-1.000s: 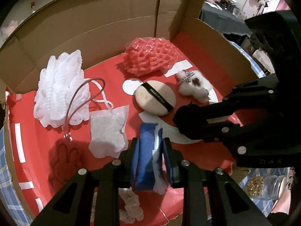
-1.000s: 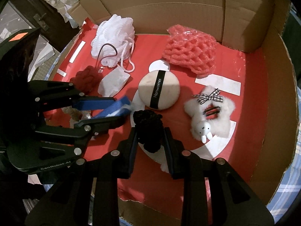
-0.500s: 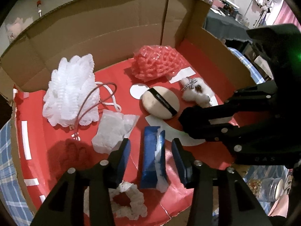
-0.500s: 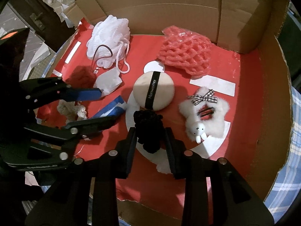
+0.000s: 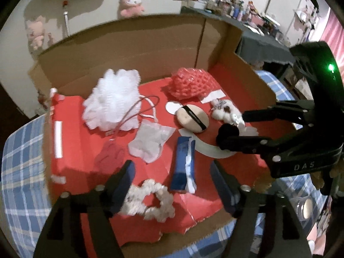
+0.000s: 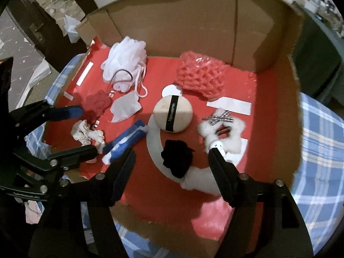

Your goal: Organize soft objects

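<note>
My left gripper (image 5: 171,167) hangs above a folded blue cloth (image 5: 182,165) that lies on the red floor of the cardboard box (image 5: 129,49). Its jaws are opening and the pads stand clear of the cloth. My right gripper (image 6: 171,152) hovers over a black scrunchie (image 6: 176,159) lying on the floor. Its jaws are opening too, with no pad on the scrunchie. Around them lie a white bath pouf (image 6: 124,62), a pink foam net (image 6: 200,75), a powder puff (image 6: 173,115), a fluffy white hair clip (image 6: 223,129), a red scrunchie (image 6: 96,103) and a white scrunchie (image 5: 150,200).
A white packet (image 5: 150,139) lies left of the blue cloth. Tall cardboard walls close the box at the back and right. The box rests on a blue plaid cloth (image 5: 21,172). A small jar (image 5: 305,206) stands outside the box's near right corner.
Both grippers have opened and risen. The left one let go of the blue cloth and the right one let go of the black scrunchie; both things now lie on the box floor.
</note>
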{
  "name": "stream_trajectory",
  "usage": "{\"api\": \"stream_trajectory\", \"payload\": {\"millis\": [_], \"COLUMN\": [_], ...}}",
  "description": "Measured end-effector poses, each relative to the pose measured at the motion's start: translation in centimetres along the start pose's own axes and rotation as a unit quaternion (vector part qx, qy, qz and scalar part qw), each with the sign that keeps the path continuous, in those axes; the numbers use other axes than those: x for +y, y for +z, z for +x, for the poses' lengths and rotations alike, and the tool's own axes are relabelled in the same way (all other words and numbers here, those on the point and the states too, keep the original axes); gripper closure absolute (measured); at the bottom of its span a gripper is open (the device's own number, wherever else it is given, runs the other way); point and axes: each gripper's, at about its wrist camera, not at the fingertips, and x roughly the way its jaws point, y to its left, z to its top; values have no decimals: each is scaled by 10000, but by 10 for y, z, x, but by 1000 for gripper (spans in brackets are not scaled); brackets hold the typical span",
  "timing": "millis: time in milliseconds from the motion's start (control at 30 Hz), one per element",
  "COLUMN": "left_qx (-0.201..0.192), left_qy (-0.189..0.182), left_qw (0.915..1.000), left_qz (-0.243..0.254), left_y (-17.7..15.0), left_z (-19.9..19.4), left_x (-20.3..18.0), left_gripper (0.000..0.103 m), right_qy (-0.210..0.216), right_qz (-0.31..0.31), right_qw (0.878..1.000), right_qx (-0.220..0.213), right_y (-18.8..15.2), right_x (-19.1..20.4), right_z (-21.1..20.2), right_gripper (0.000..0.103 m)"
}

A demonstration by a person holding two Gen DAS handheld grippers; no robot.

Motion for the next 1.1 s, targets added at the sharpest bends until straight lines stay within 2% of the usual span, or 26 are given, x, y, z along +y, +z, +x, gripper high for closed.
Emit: {"api": "stream_trajectory", "payload": {"millis": [67,133,233,433,567,767,1100], "left_qx": [-132,-253,-469,-591,-562,-394,-324], "left_qy": [77,148,312,544,603,633,783], "left_qw": [9998,9994,9979,9952,9938,9923,9914], "left_qz": [-95,-182,-316,-554,-742,-989,-998], "left_y": [-4,-7,-14,-30,-40,-48,-53], "left_z": [-12,-22,-34,-40,-35,-16,-1], "left_x": [1,1,-1,-7,-6,-3,-4], "left_gripper": [18,8,0,0,0,0,0], "right_qy": [-64,-166,-394,-860,-971,-890,-984], "right_qz": [72,146,246,359,466,758,862], "right_qw": [9999,9996,9985,9947,9930,9920,9906], "right_qx": [-87,-171,-301,-434,-478,-485,-398], "right_y": [-4,-8,-16,-36,-49,-65,-67], "right_x": [4,10,17,29,31,21,13], "right_z": [-12,-24,-41,-55,-50,-39,-24], "right_gripper": [34,30,27,21,21,21,21]}}
